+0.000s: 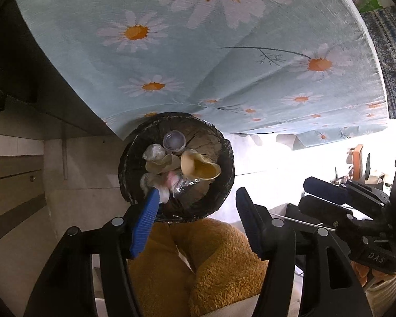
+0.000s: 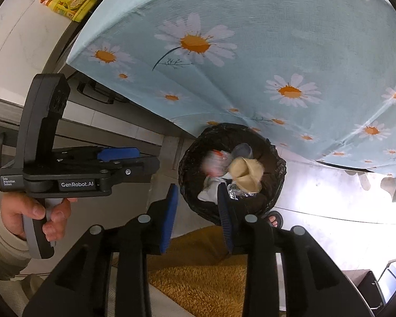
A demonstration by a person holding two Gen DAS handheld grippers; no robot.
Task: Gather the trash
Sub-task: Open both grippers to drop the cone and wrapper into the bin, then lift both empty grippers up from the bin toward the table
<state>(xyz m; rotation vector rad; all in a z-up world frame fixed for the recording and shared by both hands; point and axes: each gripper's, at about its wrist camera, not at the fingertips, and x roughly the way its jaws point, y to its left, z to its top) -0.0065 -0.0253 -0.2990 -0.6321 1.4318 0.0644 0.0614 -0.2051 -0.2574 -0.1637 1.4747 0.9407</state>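
The trash bin is seen below both grippers. The left gripper and right gripper are parted, with nothing held.

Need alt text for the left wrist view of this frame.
Open left tongs with blue pads hang empty above a black-lined trash bin holding crushed paper cups, a clear plastic cup and crumpled wrappers. A daisy-print tablecloth fills the background; the right tongs show at the right edge.
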